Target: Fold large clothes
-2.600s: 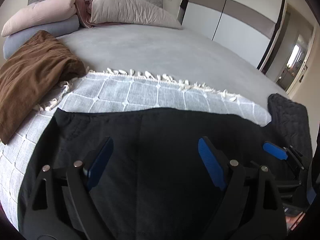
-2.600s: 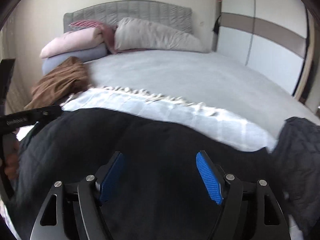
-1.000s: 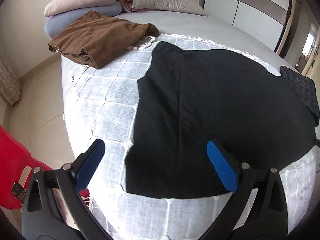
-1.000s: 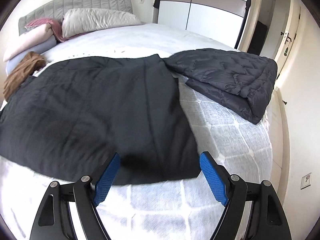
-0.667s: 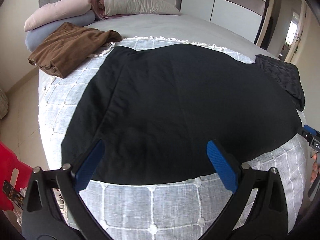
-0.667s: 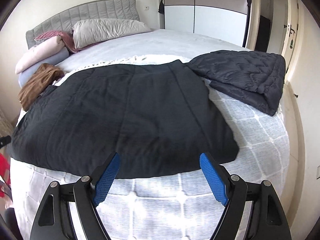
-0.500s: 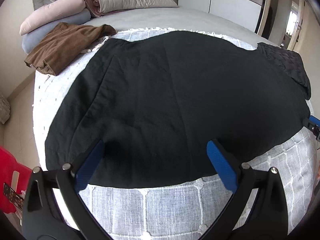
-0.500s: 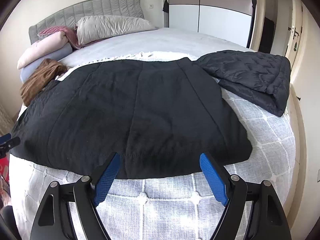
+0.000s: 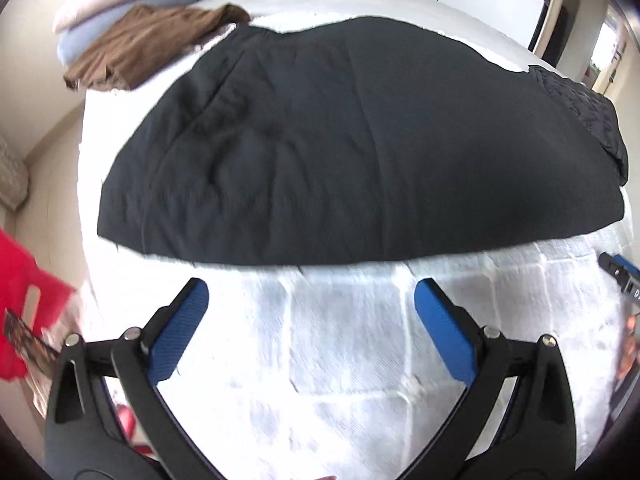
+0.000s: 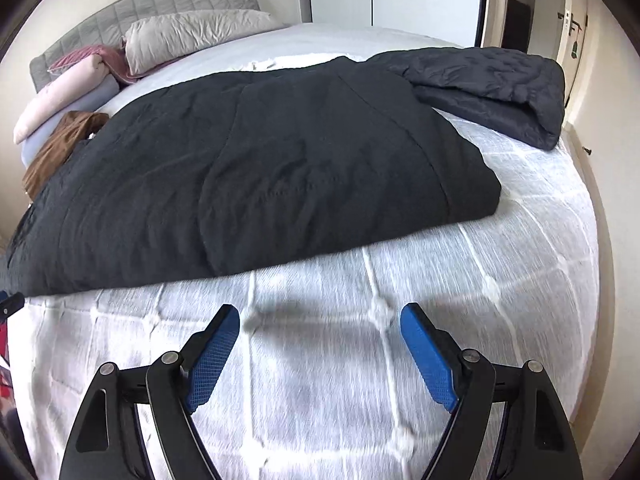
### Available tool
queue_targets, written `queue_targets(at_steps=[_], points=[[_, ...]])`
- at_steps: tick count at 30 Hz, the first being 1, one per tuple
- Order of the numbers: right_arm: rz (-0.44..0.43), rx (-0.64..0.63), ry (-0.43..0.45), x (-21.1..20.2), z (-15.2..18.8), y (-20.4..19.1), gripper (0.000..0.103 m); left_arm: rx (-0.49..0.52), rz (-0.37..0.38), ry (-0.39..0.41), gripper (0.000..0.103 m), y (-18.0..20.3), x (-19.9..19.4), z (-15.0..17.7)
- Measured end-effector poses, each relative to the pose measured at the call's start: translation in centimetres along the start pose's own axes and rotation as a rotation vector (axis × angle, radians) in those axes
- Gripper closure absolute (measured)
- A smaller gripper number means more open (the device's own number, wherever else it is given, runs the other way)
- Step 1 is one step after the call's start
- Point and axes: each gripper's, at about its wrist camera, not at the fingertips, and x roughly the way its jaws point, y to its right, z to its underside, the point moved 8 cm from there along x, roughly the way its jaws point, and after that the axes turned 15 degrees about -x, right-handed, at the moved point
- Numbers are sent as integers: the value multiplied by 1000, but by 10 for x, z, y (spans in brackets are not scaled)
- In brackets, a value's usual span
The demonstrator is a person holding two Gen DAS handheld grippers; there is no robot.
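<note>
Both grippers, left gripper (image 9: pixel 310 308) and right gripper (image 10: pixel 320 330), now back off black garment (image 9: pixel 360 140), jaws wide, empty

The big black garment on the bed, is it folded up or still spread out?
Spread out. The black garment lies wide and flat across the bed cover, unlike the folded dark quilted jacket beside it.

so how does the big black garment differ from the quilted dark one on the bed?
The black garment is spread flat across the bedspread; the quilted jacket lies folded in a thick bundle at the bed's right edge. The garment is far larger and plain-surfaced, the jacket puffy and stitched. Both are dark; neither is gripped.
</note>
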Motion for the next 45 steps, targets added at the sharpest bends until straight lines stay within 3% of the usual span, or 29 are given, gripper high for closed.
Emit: queue_targets(at_steps=[6, 11, 21, 45], points=[[-43, 25, -15, -30, 21, -36, 19, -19, -9, -83, 1, 25, -13, 35], [-67, 66, -60, -53, 46, -65, 19, -19, -11, -14, 1, 46, -40, 51], [42, -48, 26, -100, 31, -79, 19, 52, 23, 8, 1, 72, -64, 64], [18, -60, 34, -103, 25, -96, 19, 43, 39, 24, 1, 77, -79, 65]])
